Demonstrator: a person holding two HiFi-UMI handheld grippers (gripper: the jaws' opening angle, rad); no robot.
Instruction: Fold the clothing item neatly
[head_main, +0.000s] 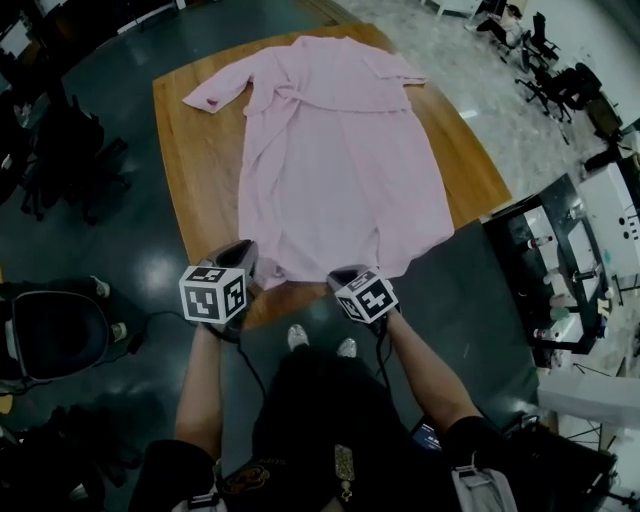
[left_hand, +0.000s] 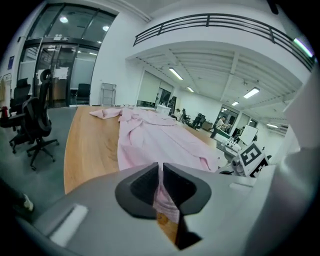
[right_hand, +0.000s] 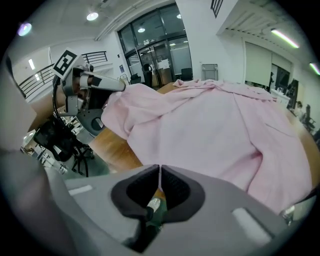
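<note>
A pale pink robe (head_main: 340, 150) lies spread flat on a wooden table (head_main: 200, 160), collar at the far end and hem toward me. My left gripper (head_main: 260, 270) is at the hem's left corner. In the left gripper view the robe (left_hand: 155, 142) runs away over the table (left_hand: 90, 150), and the left gripper (left_hand: 161, 167) is shut with a fold of pink hem hanging between its pads. My right gripper (head_main: 341, 276) sits at the hem further right. In the right gripper view the robe (right_hand: 215, 130) reaches the closed tips of the right gripper (right_hand: 159, 170), with a thin pale strip pinched between them.
Office chairs (head_main: 60, 150) stand on the dark floor left of the table, and a black chair (head_main: 50, 335) is near my left side. A cluttered desk (head_main: 560, 270) stands to the right. My shoes (head_main: 298, 337) are just below the table's near edge.
</note>
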